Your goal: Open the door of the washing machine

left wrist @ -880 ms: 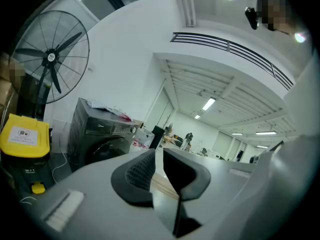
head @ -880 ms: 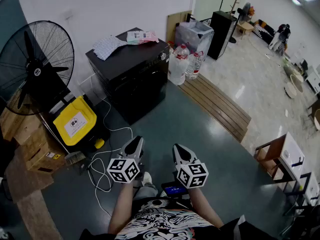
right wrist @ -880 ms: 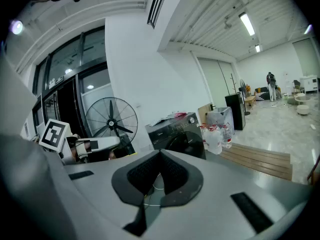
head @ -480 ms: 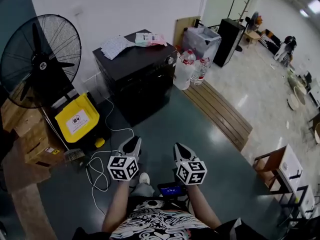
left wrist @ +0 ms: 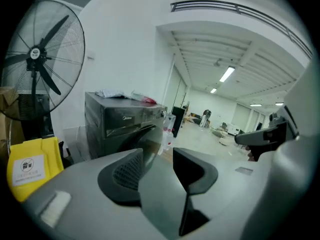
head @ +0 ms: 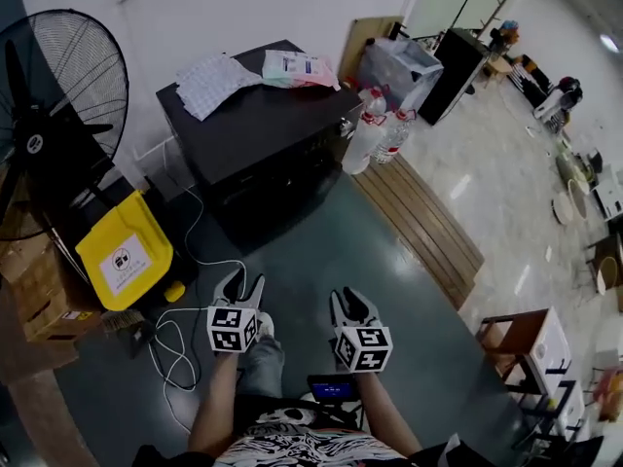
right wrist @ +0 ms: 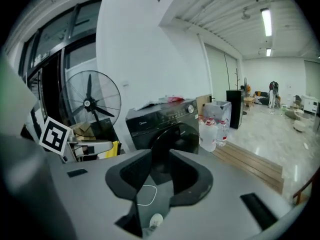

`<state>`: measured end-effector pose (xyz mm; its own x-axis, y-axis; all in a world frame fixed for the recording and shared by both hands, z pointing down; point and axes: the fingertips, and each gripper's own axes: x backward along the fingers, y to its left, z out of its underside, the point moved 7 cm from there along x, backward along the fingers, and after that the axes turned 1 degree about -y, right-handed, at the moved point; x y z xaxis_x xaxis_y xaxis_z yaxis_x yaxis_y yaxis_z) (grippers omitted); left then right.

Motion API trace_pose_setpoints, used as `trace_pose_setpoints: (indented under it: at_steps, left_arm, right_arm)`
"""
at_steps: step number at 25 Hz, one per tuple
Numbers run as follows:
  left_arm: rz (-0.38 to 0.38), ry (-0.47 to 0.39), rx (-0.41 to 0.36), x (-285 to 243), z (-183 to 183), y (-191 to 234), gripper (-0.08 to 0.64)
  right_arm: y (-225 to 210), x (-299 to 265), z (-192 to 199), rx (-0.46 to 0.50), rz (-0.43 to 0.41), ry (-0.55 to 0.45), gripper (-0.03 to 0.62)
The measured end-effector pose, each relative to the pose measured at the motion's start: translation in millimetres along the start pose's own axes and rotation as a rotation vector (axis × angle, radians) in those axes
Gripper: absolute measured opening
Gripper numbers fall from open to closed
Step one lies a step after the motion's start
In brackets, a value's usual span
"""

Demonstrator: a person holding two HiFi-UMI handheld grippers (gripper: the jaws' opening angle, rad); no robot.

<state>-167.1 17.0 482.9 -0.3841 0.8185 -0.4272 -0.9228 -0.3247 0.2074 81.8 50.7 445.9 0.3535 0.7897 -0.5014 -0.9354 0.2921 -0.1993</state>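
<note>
The black front-loading washing machine stands against the white wall, its round dark door shut, with papers and a pink packet on top. Both grippers hover over the grey floor well short of it. My left gripper is open, nothing between its fingers. My right gripper is beside it, jaws apart and empty. In the left gripper view the washing machine shows beyond the left gripper. In the right gripper view the door lies straight past the right gripper.
A large standing fan and a yellow bin stand left of the machine, with cardboard boxes nearer. A white cable loops on the floor by my left gripper. Water bottles and a wooden pallet lie to the right.
The view has closed in on the washing machine, which now looks larger. Both grippers sit lower in the head view, still side by side with their jaws apart.
</note>
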Motion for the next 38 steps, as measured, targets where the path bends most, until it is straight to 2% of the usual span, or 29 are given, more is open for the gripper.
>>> trace_pose_setpoints:
  at_steps: [2,7,13,18,21,26,29,30,32,38]
  left_arm:
    - [-0.004,0.051,-0.008,-45,1,31,0.175]
    - [0.034,0.135,0.02,-139,16,79,0.173]
    - [0.073,0.233,-0.031,-218,37,106,0.173]
    - [0.088,0.28,-0.107,-266,51,117,0.172]
    - [0.084,0.305,-0.137,-285,62,118,0.172]
    - [0.087,0.337,-0.088,-299,66,119,0.167]
    - [0.073,0.344,-0.087,-304,65,122,0.126]
    - [0.067,0.341,-0.089,-304,66,123,0.123]
    - [0.053,0.326,-0.084,-302,67,122,0.121]
    - [0.039,0.339,-0.09,-299,65,116,0.139]
  right_arm:
    - [-1,-43,-9,0.006,-0.001,0.041,0.115]
    - [-1,-132,-26,0.141,-0.045,0.101,0.107]
    - [-9,-194,-25,0.119,-0.048,0.184,0.103]
    - [-15,-215,-14,0.101,-0.06,0.227,0.101]
    - [-27,-219,-9,0.085,-0.038,0.231,0.1]
    - [-40,-215,-1,0.084,-0.031,0.268,0.087]
    - [-48,-213,4,0.075,-0.025,0.278,0.082]
    - [-49,-212,6,0.07,-0.025,0.281,0.059]
    - [-48,-213,9,0.065,-0.031,0.287,0.057]
    - [-42,-226,14,-0.029,-0.036,0.299,0.06]
